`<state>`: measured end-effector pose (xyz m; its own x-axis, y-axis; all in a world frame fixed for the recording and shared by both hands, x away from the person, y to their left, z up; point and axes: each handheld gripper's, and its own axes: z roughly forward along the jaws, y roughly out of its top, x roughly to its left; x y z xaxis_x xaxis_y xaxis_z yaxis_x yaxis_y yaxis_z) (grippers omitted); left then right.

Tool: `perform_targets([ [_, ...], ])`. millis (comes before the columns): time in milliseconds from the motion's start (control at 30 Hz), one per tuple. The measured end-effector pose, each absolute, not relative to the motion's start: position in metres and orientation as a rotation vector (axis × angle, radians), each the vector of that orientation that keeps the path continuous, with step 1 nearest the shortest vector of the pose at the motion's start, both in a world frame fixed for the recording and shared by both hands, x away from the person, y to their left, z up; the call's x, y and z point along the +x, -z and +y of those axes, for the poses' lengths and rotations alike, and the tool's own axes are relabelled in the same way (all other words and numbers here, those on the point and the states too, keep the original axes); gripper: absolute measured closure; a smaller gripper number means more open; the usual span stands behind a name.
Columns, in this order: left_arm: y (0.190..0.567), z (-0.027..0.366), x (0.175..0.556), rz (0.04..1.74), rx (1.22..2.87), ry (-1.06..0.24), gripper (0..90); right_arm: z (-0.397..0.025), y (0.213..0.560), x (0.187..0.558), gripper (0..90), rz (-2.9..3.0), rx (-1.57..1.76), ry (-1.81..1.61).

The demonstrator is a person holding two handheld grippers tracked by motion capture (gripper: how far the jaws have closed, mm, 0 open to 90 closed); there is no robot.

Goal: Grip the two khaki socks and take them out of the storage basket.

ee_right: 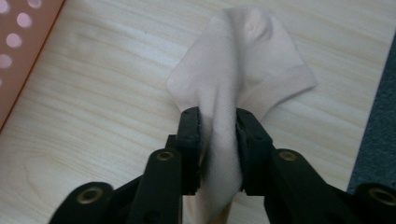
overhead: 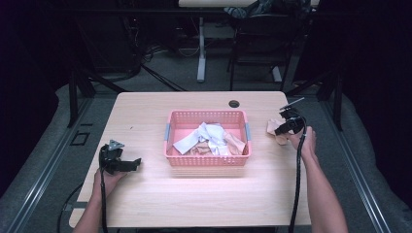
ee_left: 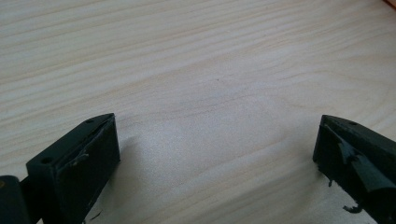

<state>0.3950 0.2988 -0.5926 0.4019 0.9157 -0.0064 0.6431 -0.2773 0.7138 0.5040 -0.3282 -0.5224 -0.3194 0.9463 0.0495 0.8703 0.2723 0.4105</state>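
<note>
One pale pink sock (ee_right: 243,70) is pinched between the closed jaws of the right gripper (ee_right: 218,135), lying on the counter (overhead: 145,194) just right of the pink basket (overhead: 208,160). Several garments already fill it; this one seems left. Left gripper (ee_left: 217,154) rests wide apart, holding nothing.

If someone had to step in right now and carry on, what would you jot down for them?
Right gripper: shut on a pale pink sock, pinched between its jaws, on the table to the right of the pink basket.
Left gripper: open, holding nothing, low over bare wood to the basket's left.
Done: several socks and cloths already lie in the basket.
Left: probably carry the held sock over the basket's rim and let go. No other loose items are visible on the table.
</note>
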Motion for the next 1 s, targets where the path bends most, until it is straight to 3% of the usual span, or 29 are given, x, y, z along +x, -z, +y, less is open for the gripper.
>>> perform_targets([
  [33, 0.592, 0.299, 0.395, 1.325, 2.023, -0.548, 0.2, -0.328, 0.522, 0.504, 63.4, 2.334, 1.695, -0.545],
  [67, 0.592, 0.299, 0.395, 1.323, 2.025, -0.548, 0.2, -0.329, 0.521, 0.503, 53.1, 2.316, 1.705, -0.563],
  [100, 0.593, 0.299, 0.395, 1.324, 2.022, -0.548, 0.2, -0.329, 0.521, 0.503, 53.1, 2.316, 1.705, -0.563],
  [200, 0.593, 0.299, 0.395, 1.325, 2.022, -0.548, 0.2, -0.330, 0.517, 0.501, 37.8, 2.298, 1.708, -0.598],
  [367, 0.592, 0.299, 0.395, 1.325, 2.023, -0.548, 0.2, -0.327, 0.508, 0.495, 22.3, 2.315, 1.686, -0.647],
  [433, 0.592, 0.299, 0.395, 1.324, 2.025, -0.547, 0.2, -0.326, 0.506, 0.494, 21.3, 2.331, 1.669, -0.640],
  [467, 0.592, 0.299, 0.395, 1.325, 2.023, -0.547, 0.2, -0.323, 0.505, 0.494, 15.1, 2.361, 1.660, -0.627],
  [1000, 0.592, 0.299, 0.395, 1.324, 2.025, -0.545, 0.2, -0.307, 0.477, 0.477, 5.6, 2.386, 1.557, -0.734],
])
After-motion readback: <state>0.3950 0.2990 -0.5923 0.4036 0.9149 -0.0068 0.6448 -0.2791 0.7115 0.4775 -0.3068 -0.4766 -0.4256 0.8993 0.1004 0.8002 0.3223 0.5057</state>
